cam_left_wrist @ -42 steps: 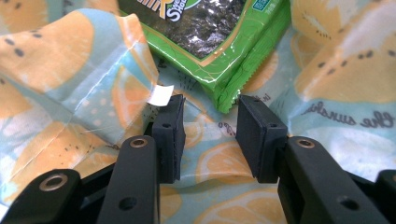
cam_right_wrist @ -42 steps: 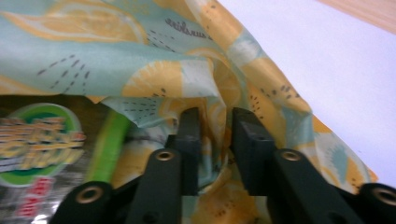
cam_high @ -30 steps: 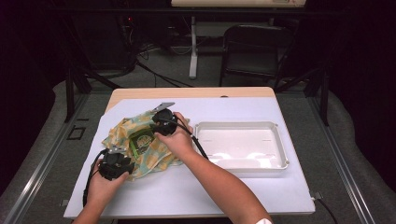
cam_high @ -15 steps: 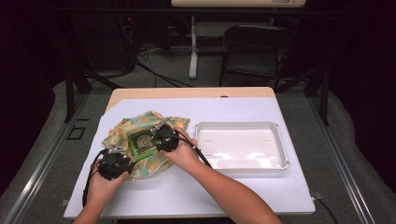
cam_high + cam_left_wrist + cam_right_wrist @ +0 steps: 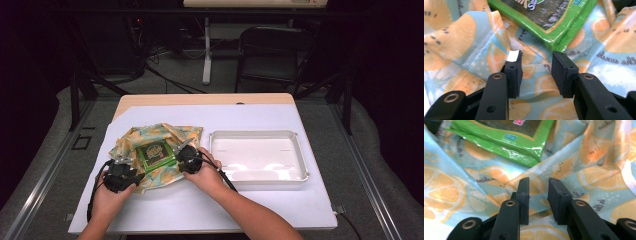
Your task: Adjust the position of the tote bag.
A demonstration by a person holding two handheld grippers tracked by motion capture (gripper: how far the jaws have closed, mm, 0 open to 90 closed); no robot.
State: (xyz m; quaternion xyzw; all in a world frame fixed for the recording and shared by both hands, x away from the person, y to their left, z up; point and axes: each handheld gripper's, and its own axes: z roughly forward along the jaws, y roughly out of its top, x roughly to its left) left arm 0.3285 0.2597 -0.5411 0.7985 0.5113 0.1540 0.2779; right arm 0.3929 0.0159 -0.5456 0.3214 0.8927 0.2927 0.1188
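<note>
White table (image 5: 260,205), lemon-print cloth (image 5: 127,145), green packet (image 5: 156,156), lettering unreadable

The right hand-held gripper (image 5: 184,156) now sits lower and nearer the person than a second ago, at the right edge of the green packet (image 5: 155,155), its jaws having just been closing over a fold of patterned cloth (image 5: 131,143).

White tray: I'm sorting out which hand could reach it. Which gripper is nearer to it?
Right. The right gripper is just left of the white tray; the left gripper sits farther left.
</note>
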